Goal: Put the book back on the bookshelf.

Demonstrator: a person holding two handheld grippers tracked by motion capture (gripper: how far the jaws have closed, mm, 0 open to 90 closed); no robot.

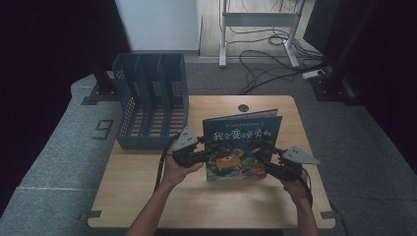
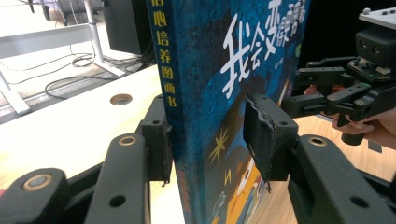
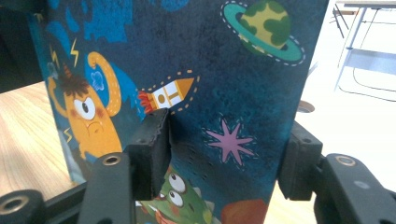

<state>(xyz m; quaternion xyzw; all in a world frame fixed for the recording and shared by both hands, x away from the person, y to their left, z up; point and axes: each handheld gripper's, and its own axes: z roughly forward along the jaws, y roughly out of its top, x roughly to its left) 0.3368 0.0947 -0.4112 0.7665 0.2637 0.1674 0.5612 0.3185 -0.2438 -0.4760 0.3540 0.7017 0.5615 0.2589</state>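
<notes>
A blue picture book [image 1: 241, 142] with cartoon monsters stands upright on the wooden table [image 1: 147, 196], its pages slightly fanned. My left gripper [image 1: 209, 152] holds its lower left corner. In the left gripper view [image 2: 212, 140] one pad lies against the spine side and the other presses the front cover [image 2: 210, 70]. My right gripper [image 1: 268, 160] is at the lower right corner. In the right gripper view [image 3: 226, 158] its pads stand on either side of the free edge, with the cover [image 3: 210, 70] slanting across the gap. The right gripper [image 2: 327, 88] also shows beyond the book in the left gripper view.
A blue mesh file rack [image 1: 150, 105] with three slots stands at the table's back left, close to the book. A round cable hole [image 1: 243, 107] lies just behind the book. Cables [image 1: 275, 64] and a white desk frame [image 1: 258, 29] are on the floor beyond.
</notes>
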